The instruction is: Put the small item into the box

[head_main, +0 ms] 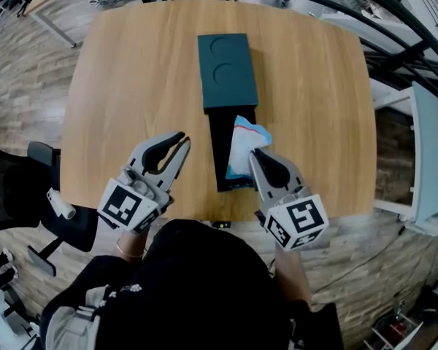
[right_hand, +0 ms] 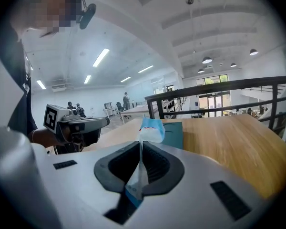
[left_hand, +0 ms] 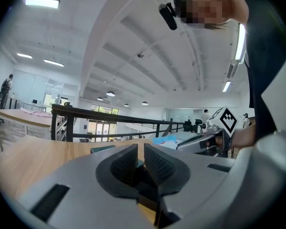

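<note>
My right gripper (head_main: 257,154) is clamped on the small packet (head_main: 242,146), which is white with a blue edge. It's pinched thin between the pads and most of it sticks out ahead of the jaws. It hangs over the open black tray (head_main: 220,133) of the box (head_main: 228,71); can't tell if it touches the tray. The teal part of the box lies further ahead of the jaws. My left gripper (head_main: 181,141) has its jaws nearly together with nothing in the slit, and the box is off to their right. Wooden table (head_main: 124,86) underneath.
</note>
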